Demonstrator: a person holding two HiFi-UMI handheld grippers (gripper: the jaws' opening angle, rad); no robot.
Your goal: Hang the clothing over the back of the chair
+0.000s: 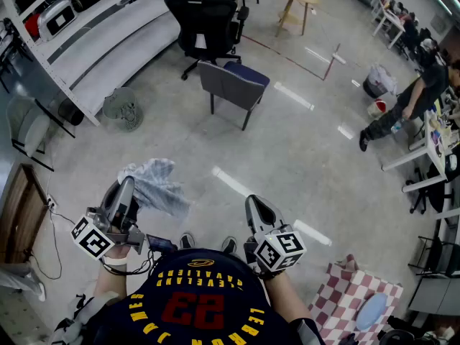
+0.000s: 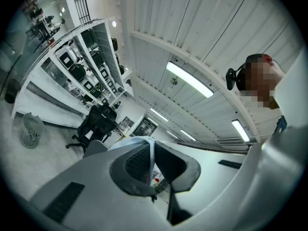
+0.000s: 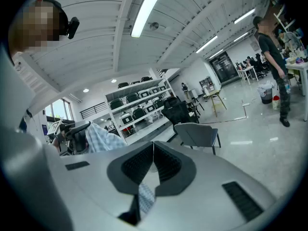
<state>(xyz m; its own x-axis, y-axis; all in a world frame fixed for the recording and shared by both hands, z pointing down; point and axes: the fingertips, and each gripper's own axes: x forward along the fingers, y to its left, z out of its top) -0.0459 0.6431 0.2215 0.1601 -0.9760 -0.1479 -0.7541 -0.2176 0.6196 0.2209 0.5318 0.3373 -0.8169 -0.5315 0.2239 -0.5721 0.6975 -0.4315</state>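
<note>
Head view: your left gripper (image 1: 126,189) holds the checked garment (image 1: 157,187) bunched above the floor, well apart from the grey chair (image 1: 233,85). Your right gripper (image 1: 253,203) is level beside it.

Left gripper view: the left gripper (image 2: 151,150) has its jaws nearly together, pinching a thin fold of the checked garment (image 2: 142,140).

Right gripper view: the right gripper (image 3: 153,150) has its jaws meeting tip to tip. The checked garment (image 3: 103,139) hangs at left, and the grey chair (image 3: 197,134) stands ahead.

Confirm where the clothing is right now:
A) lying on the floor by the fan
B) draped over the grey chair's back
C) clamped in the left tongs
C: in the head view the clothing bunches out from the tip of the left tongs, which are shut on it, while the grey chair stands apart with a bare back.
</note>
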